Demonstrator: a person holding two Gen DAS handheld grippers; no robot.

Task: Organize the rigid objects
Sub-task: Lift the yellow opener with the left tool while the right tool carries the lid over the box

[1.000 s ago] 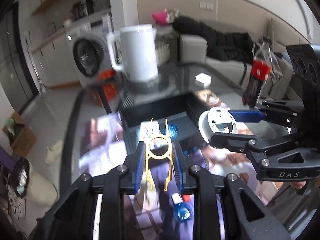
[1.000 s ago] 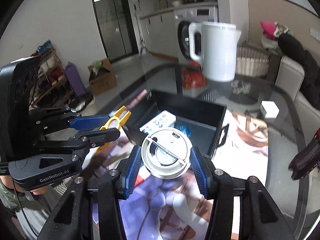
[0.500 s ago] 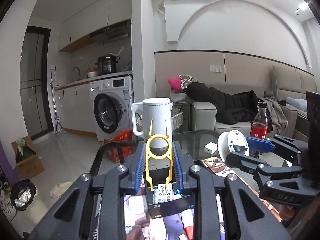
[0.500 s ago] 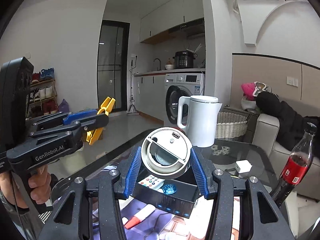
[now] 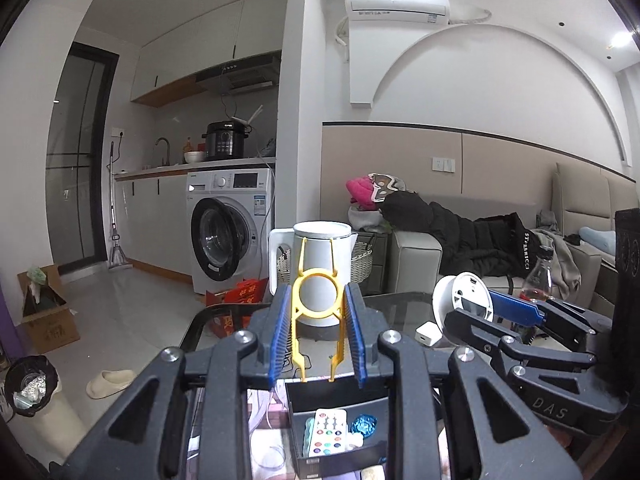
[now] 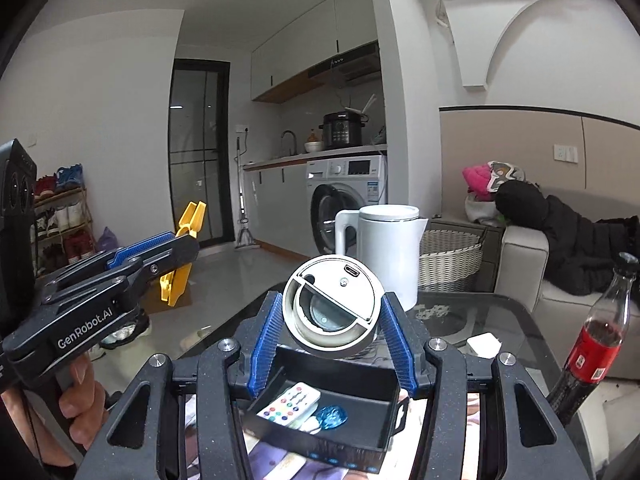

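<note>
My left gripper [image 5: 318, 328] is shut on a yellow plastic clip [image 5: 317, 312], held upright between the blue pads. The clip [image 6: 182, 254] also shows at the left of the right wrist view, sticking out of that gripper. My right gripper [image 6: 331, 328] is shut on a round white device [image 6: 331, 307] with a slot and a small port on its face; the same device [image 5: 460, 300] appears at the right of the left wrist view. Below both grippers sits a black box [image 6: 362, 380] holding a white remote [image 6: 289, 402] and a blue shiny piece [image 6: 332, 416].
A white kettle [image 6: 386, 256] stands on the glass table [image 6: 480, 312] behind the box. A cola bottle [image 6: 596, 344] stands at the right, a small white cube [image 6: 485, 345] near it. A hand [image 6: 76, 400] grips the left tool's handle. A sofa lies beyond.
Both grippers have risen and tipped from looking down at the box to nearly level, each with its object in it. The box now sits low in both views and the room fills them.
</note>
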